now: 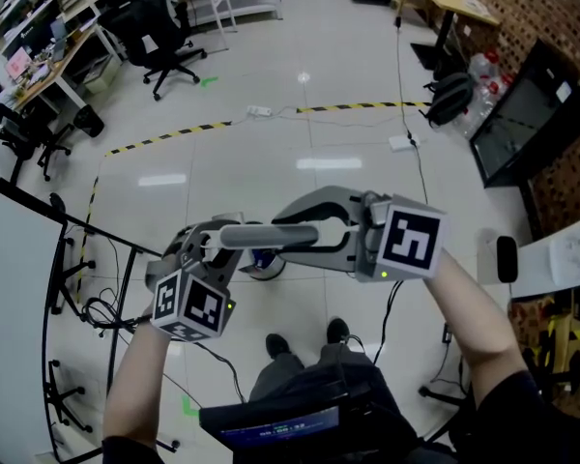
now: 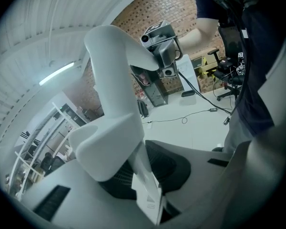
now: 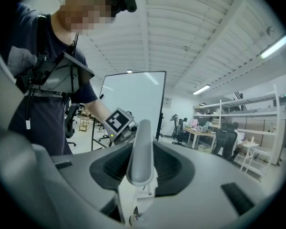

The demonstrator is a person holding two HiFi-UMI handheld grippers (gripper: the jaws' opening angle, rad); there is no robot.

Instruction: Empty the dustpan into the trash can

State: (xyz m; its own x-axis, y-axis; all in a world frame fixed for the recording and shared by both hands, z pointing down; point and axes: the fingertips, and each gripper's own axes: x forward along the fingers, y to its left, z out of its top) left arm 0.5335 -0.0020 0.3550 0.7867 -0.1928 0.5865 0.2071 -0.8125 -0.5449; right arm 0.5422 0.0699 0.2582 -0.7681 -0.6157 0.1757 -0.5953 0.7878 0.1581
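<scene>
In the head view both grippers meet at chest height over the floor, with a grey bar-shaped dustpan handle (image 1: 269, 236) lying level between them. My right gripper (image 1: 307, 232) is shut on that handle (image 3: 141, 147), whose rounded end sits between the dark pads. My left gripper (image 1: 216, 243) is shut on a thin white plate (image 2: 148, 190) that runs up into the dustpan's bulky white body (image 2: 109, 109). The right gripper (image 2: 158, 41) shows beyond it in the left gripper view. A small round blue-and-white thing (image 1: 262, 263) lies on the floor below, mostly hidden. No trash can is recognisable.
The person's shoes (image 1: 305, 340) stand on the pale tiled floor. Cables and yellow-black tape (image 1: 164, 139) cross it. Office chairs (image 1: 159, 37) and desks stand at the back left, a black bag (image 1: 451, 95) and a dark screen (image 1: 522, 114) at the right, and a whiteboard frame (image 1: 58, 288) at the left.
</scene>
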